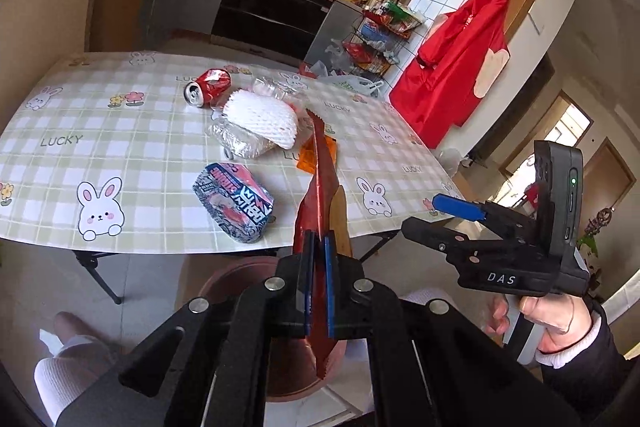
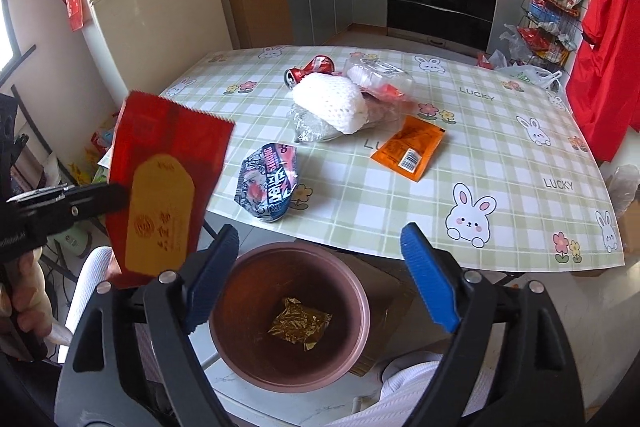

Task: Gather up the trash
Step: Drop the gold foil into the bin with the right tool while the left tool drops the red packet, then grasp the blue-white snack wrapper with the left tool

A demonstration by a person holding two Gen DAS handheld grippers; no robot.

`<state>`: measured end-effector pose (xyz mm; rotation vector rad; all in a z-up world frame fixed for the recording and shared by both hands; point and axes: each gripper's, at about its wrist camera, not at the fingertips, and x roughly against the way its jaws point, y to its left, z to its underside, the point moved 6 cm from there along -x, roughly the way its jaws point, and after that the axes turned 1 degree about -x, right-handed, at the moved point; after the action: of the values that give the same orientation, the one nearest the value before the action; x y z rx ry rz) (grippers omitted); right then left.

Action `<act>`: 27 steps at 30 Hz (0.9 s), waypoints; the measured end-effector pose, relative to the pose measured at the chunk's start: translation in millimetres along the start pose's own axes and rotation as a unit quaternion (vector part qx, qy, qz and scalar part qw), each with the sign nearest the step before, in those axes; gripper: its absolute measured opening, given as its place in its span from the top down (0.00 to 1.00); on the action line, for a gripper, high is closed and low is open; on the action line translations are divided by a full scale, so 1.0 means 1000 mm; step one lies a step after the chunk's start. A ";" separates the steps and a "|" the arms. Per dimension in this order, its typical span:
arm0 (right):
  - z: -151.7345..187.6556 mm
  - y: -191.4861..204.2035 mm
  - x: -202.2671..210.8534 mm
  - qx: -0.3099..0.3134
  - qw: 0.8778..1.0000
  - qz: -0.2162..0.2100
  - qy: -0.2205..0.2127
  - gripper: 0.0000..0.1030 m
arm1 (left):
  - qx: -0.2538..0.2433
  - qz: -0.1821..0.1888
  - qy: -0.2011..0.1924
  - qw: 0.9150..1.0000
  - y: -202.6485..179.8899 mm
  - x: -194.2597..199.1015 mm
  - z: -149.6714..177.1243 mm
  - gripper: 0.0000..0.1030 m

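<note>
My left gripper (image 1: 319,247) is clamped tight on the red wrapper (image 2: 160,183), at nine o'clock above the brown bin (image 2: 288,315). My right gripper (image 2: 320,275) gapes wide and empty over the bin, a gold wrapper (image 2: 300,323) inside.

Open bin (image 2: 256,367) beneath spread jaws

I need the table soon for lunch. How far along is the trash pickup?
Barely started. Done: one crumpled gold wrapper lies in the brown bin. In hand: the left gripper is shut on a red packet beside the bin; the right gripper is open and empty above it. Left on the table: crushed can, white foam net, orange sachet, snack wrapper, clear plastic packaging.
</note>
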<state>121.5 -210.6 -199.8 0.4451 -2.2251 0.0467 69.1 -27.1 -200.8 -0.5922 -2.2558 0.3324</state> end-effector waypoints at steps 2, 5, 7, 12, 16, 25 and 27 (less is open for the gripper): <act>0.000 -0.004 0.001 -0.004 1.000 0.002 -0.002 0.19 | -0.007 0.004 0.002 1.000 -0.006 -0.003 0.001 0.89; 0.001 -0.007 0.001 -0.007 1.000 0.003 -0.002 0.19 | -0.008 0.006 -0.001 1.000 -0.008 -0.003 0.000 0.75; 0.001 -0.007 0.001 -0.007 1.000 0.003 -0.002 0.18 | -0.006 0.003 -0.005 1.000 -0.007 -0.002 -0.002 0.69; 0.001 -0.007 0.001 -0.006 1.000 0.005 -0.002 0.14 | 0.002 -0.014 -0.016 1.000 0.001 0.004 -0.006 0.48; 0.001 -0.007 0.000 -0.005 1.000 0.012 -0.002 0.10 | 0.008 -0.042 -0.028 0.999 0.010 0.008 -0.009 0.23; 0.003 -0.014 -0.003 -0.009 0.999 0.032 -0.004 0.07 | 0.034 -0.094 -0.016 0.995 0.042 0.002 -0.005 0.10; 0.005 -0.018 -0.006 -0.011 0.999 0.035 0.000 0.07 | 0.044 -0.098 -0.011 0.994 0.050 -0.002 -0.004 0.10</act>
<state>127.7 -226.3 -209.8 0.3541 -2.2391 0.0596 88.8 15.2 -220.0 -0.3190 -2.2845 0.3373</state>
